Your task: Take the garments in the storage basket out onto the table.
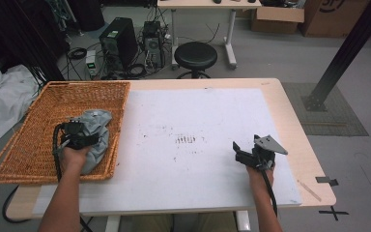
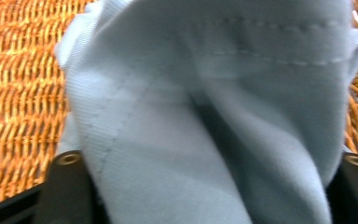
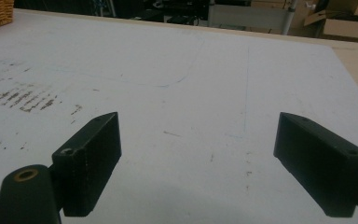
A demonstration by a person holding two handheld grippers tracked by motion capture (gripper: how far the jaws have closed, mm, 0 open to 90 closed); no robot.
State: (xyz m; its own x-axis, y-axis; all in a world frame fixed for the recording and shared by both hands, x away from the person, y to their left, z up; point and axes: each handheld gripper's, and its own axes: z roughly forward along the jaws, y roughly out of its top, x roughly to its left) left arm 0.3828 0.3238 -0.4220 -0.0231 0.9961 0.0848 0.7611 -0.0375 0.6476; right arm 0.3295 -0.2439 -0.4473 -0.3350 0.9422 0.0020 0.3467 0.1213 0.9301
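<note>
**Grey cloth held over a wicker basket**

A crumpled, pale grey-blue stitched cloth [image 1: 95, 137] sits in the lower right part of a shallow orange woven wicker basket [image 1: 38, 121], at the left of the high view. The left gripper [image 1: 77, 135], black with a trailing cable, is over the basket with the cloth bunched around it. In the left gripper view the fabric [image 2: 205, 116] bulges up between the two black jaws, which stand apart at the bottom corners. It looks clamped on the cloth, probably either to lay it in the basket or to lift it out; which of the two cannot be told.

The right gripper [image 1: 244, 154], topped by a grey three-cornered plate, rests at the lower right of the white table mat [image 1: 198, 111], well apart from the basket. Its jaws stand wide and hold nothing [image 3: 196, 158]; it seems parked out of the way.

The mat bears dark scuff marks [image 1: 186, 140] at its middle. Nothing lies between the two grippers. Beyond the table stand a black round stool [image 1: 195, 54] and black computer towers [image 1: 118, 43].
</note>
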